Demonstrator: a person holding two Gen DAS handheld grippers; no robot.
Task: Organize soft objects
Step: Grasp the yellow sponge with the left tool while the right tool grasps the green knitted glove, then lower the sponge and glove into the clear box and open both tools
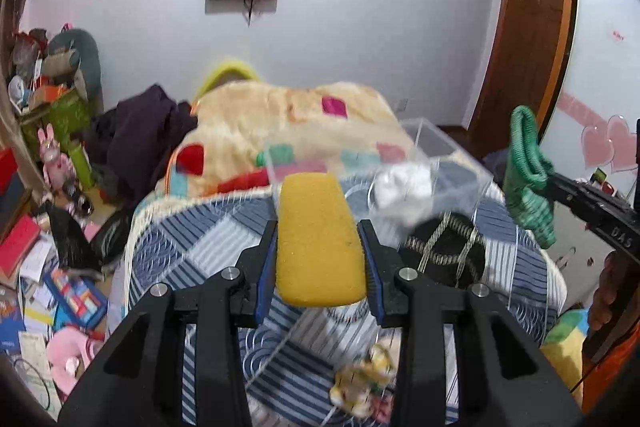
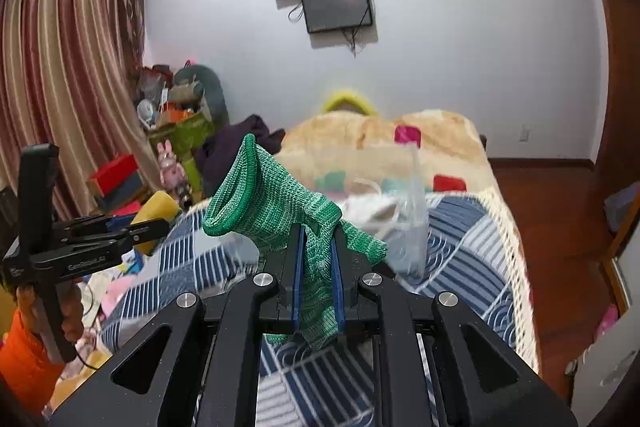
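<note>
My left gripper point(image 1: 319, 227) is shut on a yellow sponge point(image 1: 320, 239) and holds it above the bed, just short of a clear plastic box point(image 1: 436, 155). A white cloth point(image 1: 404, 187) lies in the box. My right gripper point(image 2: 316, 231) is shut on a green knitted glove point(image 2: 272, 203), held up in the air; the glove also shows at the right of the left wrist view point(image 1: 528, 171). The left gripper with the sponge point(image 2: 156, 211) shows at the left of the right wrist view. The box point(image 2: 412, 211) is blurred there.
The bed has a blue striped quilt point(image 1: 208, 243) and a beige blanket point(image 1: 256, 123). A black patterned cloth point(image 1: 444, 247) and a small plush toy point(image 1: 364, 383) lie on the quilt. Books, boxes and toys point(image 1: 60, 287) clutter the floor at the left. A wooden door point(image 1: 532, 27) stands right.
</note>
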